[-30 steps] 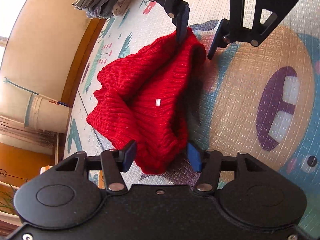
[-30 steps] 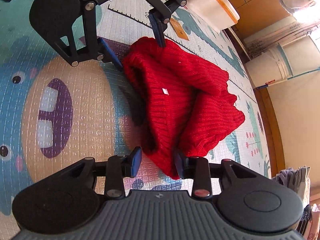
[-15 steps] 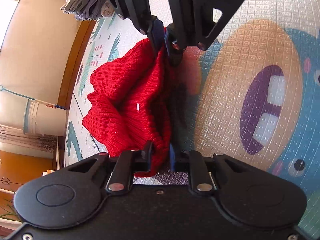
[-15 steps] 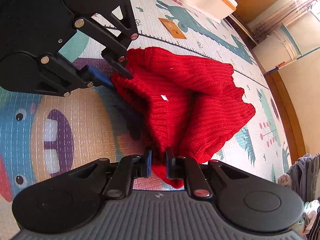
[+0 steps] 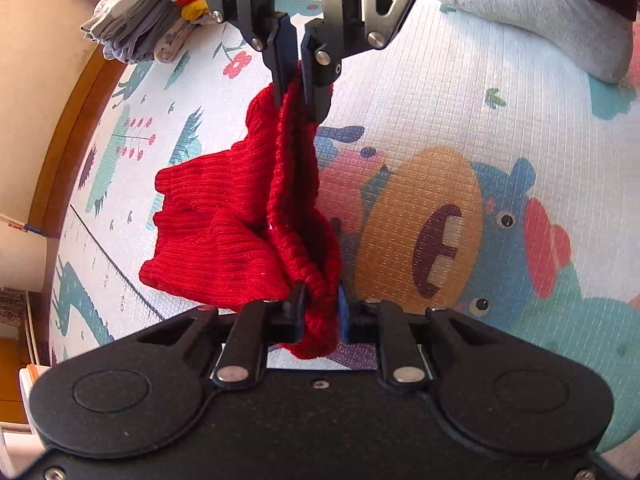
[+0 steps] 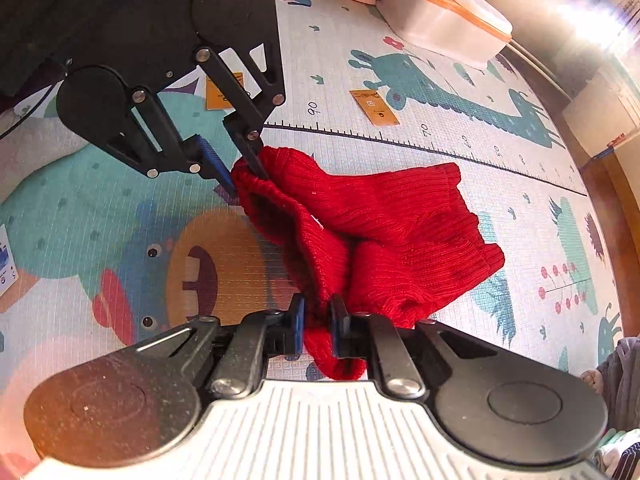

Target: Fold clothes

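A red ribbed knit garment (image 5: 232, 220) hangs stretched between my two grippers above the play mat (image 5: 420, 112). My left gripper (image 5: 319, 312) is shut on one end of its ribbed edge. My right gripper (image 5: 295, 80) faces it at the top of the left wrist view, shut on the other end. In the right wrist view the garment (image 6: 400, 232) droops to the right, with my right gripper (image 6: 317, 322) clamped on the near end and my left gripper (image 6: 244, 172) on the far end. The garment's lower part rests bunched on the mat.
A stack of folded clothes (image 5: 152, 28) lies at the mat's far left corner. A person's foot in a grey sock (image 5: 540, 20) rests on the mat at the upper right. A white bin with an orange rim (image 6: 444, 12) stands beyond the mat.
Both grippers went from open around the garment's edge to shut on it, then lifted it. The garment now hangs pulled taut between them instead of lying flat.
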Demonstrator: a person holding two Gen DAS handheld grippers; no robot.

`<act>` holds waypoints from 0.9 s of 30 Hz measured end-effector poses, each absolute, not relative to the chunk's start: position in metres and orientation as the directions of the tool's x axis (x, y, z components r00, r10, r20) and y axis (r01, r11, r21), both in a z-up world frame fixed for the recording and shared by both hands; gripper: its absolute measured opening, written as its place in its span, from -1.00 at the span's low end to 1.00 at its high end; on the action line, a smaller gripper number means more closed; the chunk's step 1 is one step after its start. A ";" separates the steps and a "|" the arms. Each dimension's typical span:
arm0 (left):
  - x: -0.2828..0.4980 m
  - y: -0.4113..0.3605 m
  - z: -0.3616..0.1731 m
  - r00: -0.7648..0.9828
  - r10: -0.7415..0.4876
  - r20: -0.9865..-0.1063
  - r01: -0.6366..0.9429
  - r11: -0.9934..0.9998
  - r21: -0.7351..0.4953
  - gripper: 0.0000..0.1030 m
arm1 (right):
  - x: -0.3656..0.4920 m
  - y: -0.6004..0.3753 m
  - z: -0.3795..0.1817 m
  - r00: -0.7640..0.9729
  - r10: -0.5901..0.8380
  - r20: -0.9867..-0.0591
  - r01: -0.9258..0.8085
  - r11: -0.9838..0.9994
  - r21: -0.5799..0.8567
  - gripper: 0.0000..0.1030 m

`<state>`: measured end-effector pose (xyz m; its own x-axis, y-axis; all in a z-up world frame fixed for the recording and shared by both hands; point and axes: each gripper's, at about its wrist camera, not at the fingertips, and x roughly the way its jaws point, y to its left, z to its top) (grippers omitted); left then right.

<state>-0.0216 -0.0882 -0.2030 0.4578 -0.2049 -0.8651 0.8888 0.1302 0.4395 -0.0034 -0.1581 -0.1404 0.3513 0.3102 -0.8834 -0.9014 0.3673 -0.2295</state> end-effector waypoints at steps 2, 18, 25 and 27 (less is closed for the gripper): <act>-0.008 -0.088 -0.187 0.432 -0.227 -0.873 0.902 0.109 0.419 -0.73 | 0.014 -0.170 -0.128 0.329 0.316 -0.890 -0.902 0.385 -0.197 -0.73; 0.161 -0.073 -0.154 0.342 -0.296 -0.892 0.937 0.177 0.301 -0.73 | 0.196 -0.206 -0.118 0.303 0.431 -0.850 -0.801 0.598 0.017 -0.74; 0.217 -0.070 -0.167 0.314 -0.341 -0.886 0.942 0.228 0.246 -0.73 | 0.255 -0.221 -0.141 0.299 0.449 -0.842 -0.741 0.665 0.092 -0.74; 0.227 -0.070 -0.172 0.306 -0.346 -0.887 0.943 0.236 0.233 -0.73 | 0.265 -0.221 -0.148 0.294 0.449 -0.844 -0.736 0.670 0.099 -0.74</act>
